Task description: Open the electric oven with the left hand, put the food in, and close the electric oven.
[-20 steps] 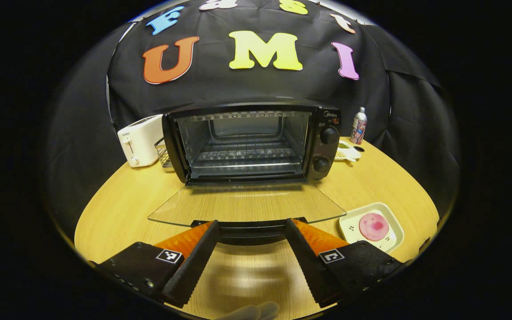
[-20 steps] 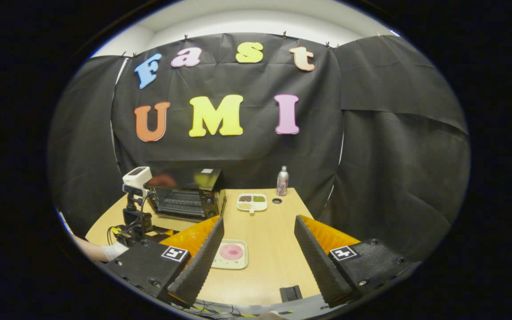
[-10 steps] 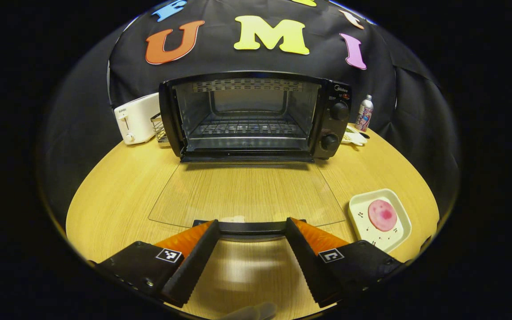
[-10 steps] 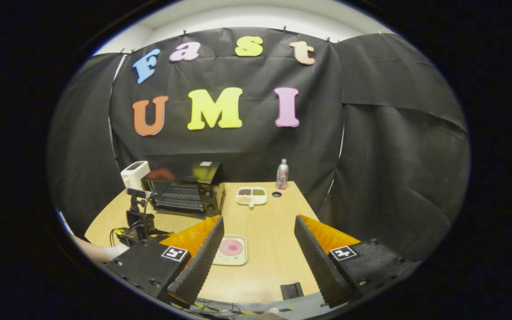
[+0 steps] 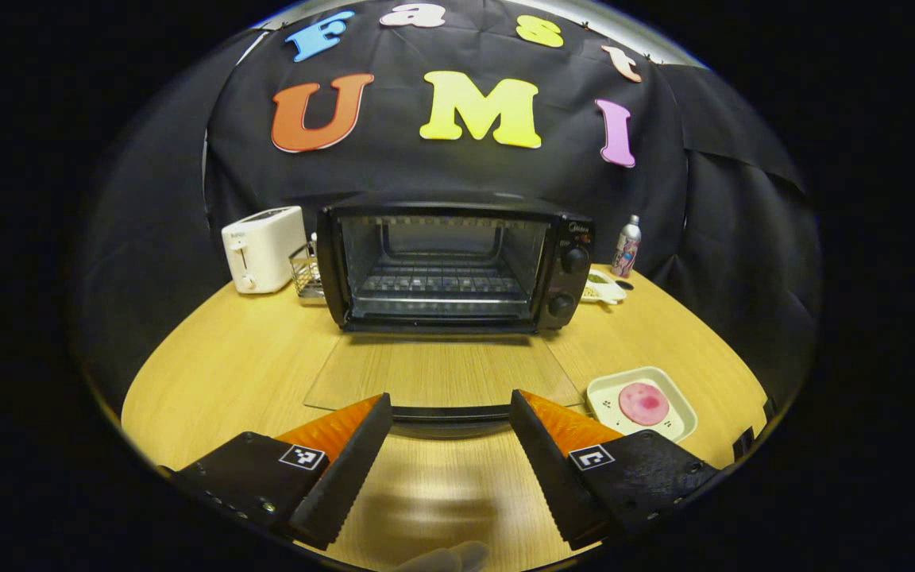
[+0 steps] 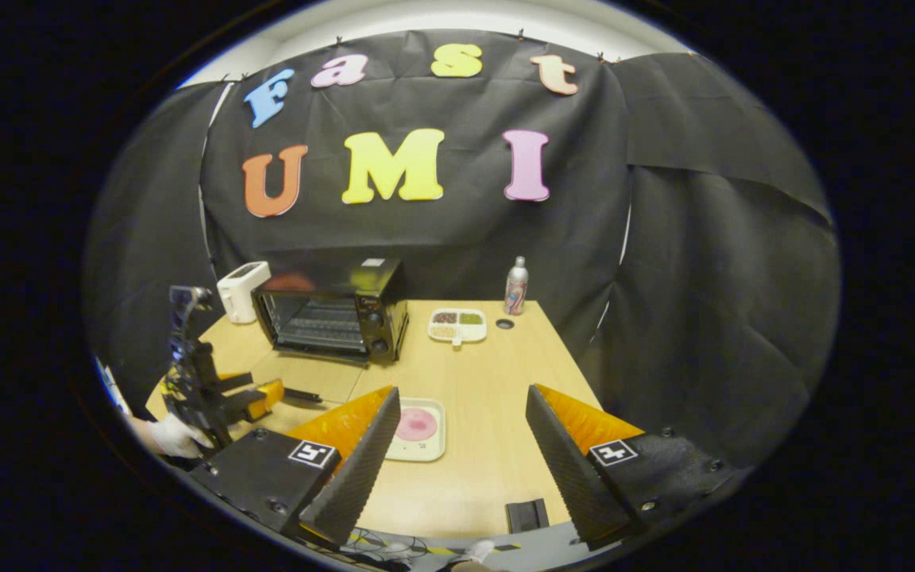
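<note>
We see the black electric oven (image 5: 457, 266) at the centre of the left gripper view, its glass door (image 5: 442, 373) folded flat onto the table, wire rack bare inside. The food (image 5: 643, 402), a round pink slice, lies on a pale square plate (image 5: 684, 417) at lower right.

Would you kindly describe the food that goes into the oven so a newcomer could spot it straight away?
Start at the black electric oven standing with its glass door folded down onto the round wooden table. Off the door's right front corner lies a pale square plate. The food is the flat pink round slice on it, unlike the divided snack tray of grains beside the oven.
</note>
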The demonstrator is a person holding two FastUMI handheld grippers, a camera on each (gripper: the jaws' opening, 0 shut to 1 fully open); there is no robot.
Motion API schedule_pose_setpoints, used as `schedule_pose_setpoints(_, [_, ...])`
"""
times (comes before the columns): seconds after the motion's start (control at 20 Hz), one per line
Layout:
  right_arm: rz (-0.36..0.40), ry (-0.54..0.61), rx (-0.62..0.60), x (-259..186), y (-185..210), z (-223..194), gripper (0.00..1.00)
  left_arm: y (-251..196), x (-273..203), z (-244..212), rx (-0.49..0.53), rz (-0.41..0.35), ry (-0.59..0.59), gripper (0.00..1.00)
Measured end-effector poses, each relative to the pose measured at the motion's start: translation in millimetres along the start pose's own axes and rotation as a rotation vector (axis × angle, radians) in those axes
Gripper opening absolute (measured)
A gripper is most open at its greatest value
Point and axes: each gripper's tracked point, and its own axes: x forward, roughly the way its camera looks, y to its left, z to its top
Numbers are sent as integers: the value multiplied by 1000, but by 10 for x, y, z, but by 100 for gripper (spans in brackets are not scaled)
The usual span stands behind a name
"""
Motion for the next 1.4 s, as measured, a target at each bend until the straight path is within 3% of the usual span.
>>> schedule_pose_setpoints(0.35, [106,158,3,702,118,-557,97,108,-860,713,1,70,-148,95])
schedule_pose_setpoints(0.6, [179,278,25,1258,167,-907,100,-54,-1418,1166,39,100,-235,95])
schedule_pose_setpoints(0.9, [239,447,104,1958,136,-1295,76,-362,-1734,1561,43,105,-295,95])
schedule_pose_setpoints(1.2, [295,597,110,2346,135,-1555,54,-564,-1713,1770,49,146,-316,95])
schedule_pose_setpoints(1.3, [293,638,110,2433,139,-1612,42,-583,-1695,1806,42,169,-318,95])
schedule_pose_setpoints(1.35, [276,663,113,2454,110,-1641,27,-601,-1671,1817,38,174,-316,95])
schedule_pose_setpoints(1.4, [265,661,116,2487,99,-1620,21,-594,-1657,1818,34,186,-313,95])
